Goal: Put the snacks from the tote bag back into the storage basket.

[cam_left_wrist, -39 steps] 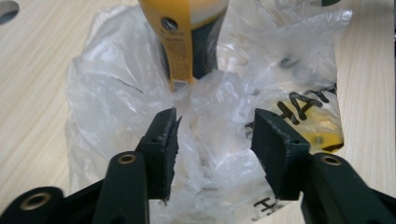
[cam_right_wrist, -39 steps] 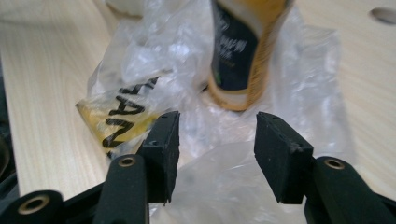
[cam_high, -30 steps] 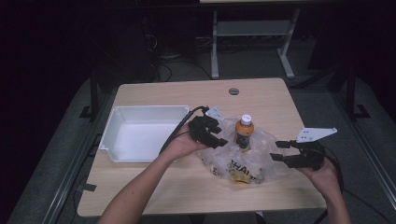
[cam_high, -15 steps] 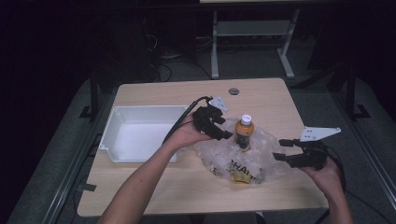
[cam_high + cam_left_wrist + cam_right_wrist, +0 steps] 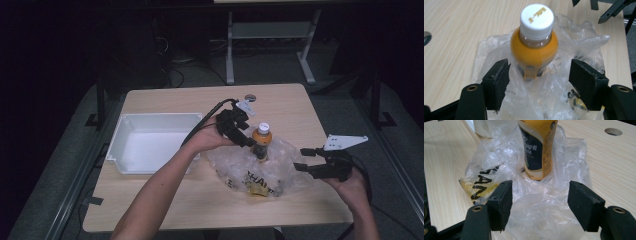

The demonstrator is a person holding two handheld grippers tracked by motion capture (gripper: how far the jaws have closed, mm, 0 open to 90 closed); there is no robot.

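Black foam pads (image 5: 500, 82) of the left gripper (image 5: 539, 85) stand spread to either side of the orange bottle (image 5: 534, 47), touching neither it nor the plastic; the jaws have just been opening, and nothing is clamped between them. Seen from above, that left gripper (image 5: 248, 141) hangs just beside the bottle's neck.

On the bottle's other side, the right gripper (image 5: 540, 205) is likewise unclenched, its jaws having just been opening, with only loose film of the clear plastic bag (image 5: 544, 215) lying below and between them, not pinched.

With the bottle as landmark: it stands upright on the crumpled bag, near the table's (image 5: 165, 210) middle, white cap (image 5: 537, 17) up. The white tray (image 5: 150, 142) sits well apart on the left gripper's side.

The risk, as I judge it, is the footing. Crumpled film is a soft, slippery base; any tug on the bag by the right gripper, or a glancing pad on the neck, could tip the bottle over. A grip closed high on the rounded shoulder may also slide off.
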